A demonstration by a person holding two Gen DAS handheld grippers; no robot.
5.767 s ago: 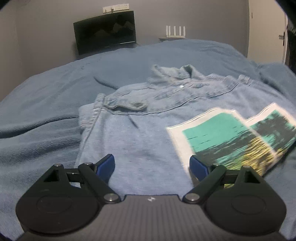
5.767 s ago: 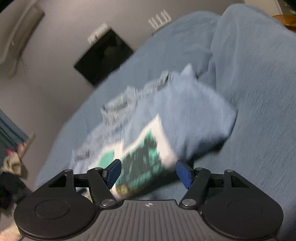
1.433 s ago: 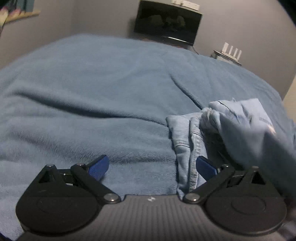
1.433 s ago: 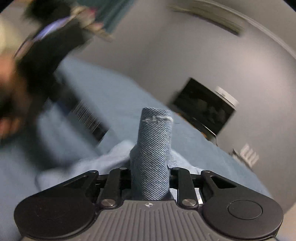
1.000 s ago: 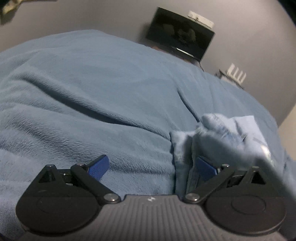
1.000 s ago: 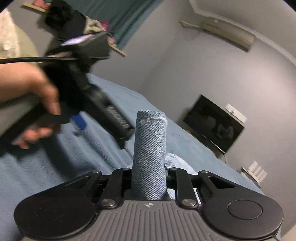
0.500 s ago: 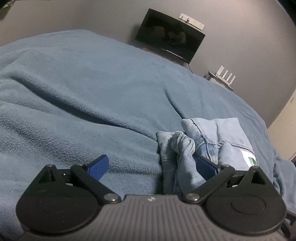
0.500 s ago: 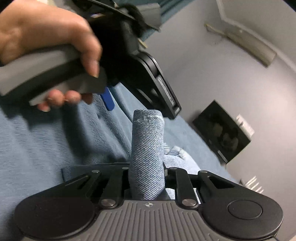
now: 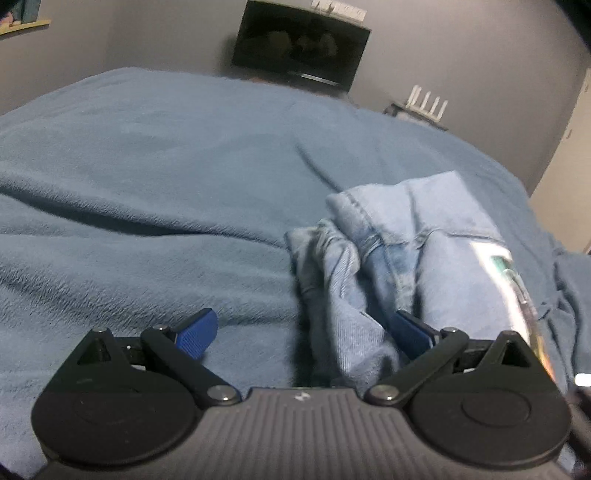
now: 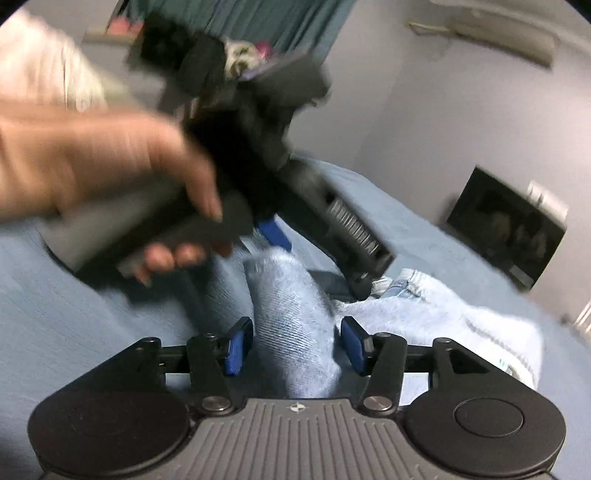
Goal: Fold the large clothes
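Note:
A light blue denim jacket (image 9: 417, 251) lies folded in a bundle on the blue blanket (image 9: 147, 206), right of centre in the left wrist view. My left gripper (image 9: 303, 332) is open, with a fold of the denim reaching between its blue pads. In the right wrist view my right gripper (image 10: 293, 345) is open, and a rolled denim fold (image 10: 295, 325) stands loose between its pads. The person's hand (image 10: 110, 173) holds the other gripper just above the jacket (image 10: 443, 317). A white and teal printed edge (image 9: 513, 280) shows at the jacket's right side.
The blanket covers the whole bed. A dark TV screen (image 9: 301, 44) hangs on the grey wall behind. A white router (image 9: 424, 103) stands on a shelf to its right. Teal curtains (image 10: 280, 26) hang at the back in the right wrist view.
My right gripper has opened and let go of the denim fold it held shut. The left gripper has stayed open and shifted slightly over the jacket's left edge.

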